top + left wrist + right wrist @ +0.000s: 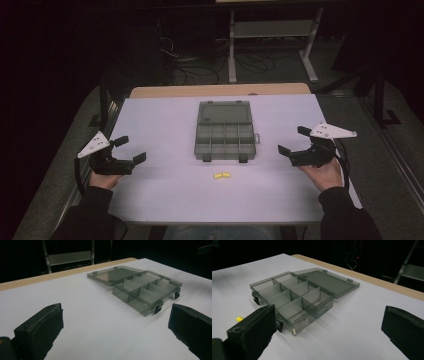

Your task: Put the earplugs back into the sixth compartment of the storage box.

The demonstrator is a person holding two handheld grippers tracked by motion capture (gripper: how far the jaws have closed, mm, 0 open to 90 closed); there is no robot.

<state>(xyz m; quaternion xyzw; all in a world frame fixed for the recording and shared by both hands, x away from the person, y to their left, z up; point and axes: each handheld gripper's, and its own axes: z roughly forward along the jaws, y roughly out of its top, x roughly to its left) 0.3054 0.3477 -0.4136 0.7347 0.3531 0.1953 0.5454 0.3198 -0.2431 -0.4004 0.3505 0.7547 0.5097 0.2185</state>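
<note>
Left gripper (134, 148) sits near the table's (160, 200) left edge, jaws spread wide, holding nothing. Right gripper (294, 140) near the right edge, same: wide apart, empty. Grey compartment box (225, 137) lies mid-table between them, lid (224, 112) folded flat toward the far edge. Two small yellow pieces (222, 175) just in front of the box. Bare surface on both sides of the box.

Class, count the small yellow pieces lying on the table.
2: the yellow pieces lie side by side, touching, on the table just in front of the open box.
</note>
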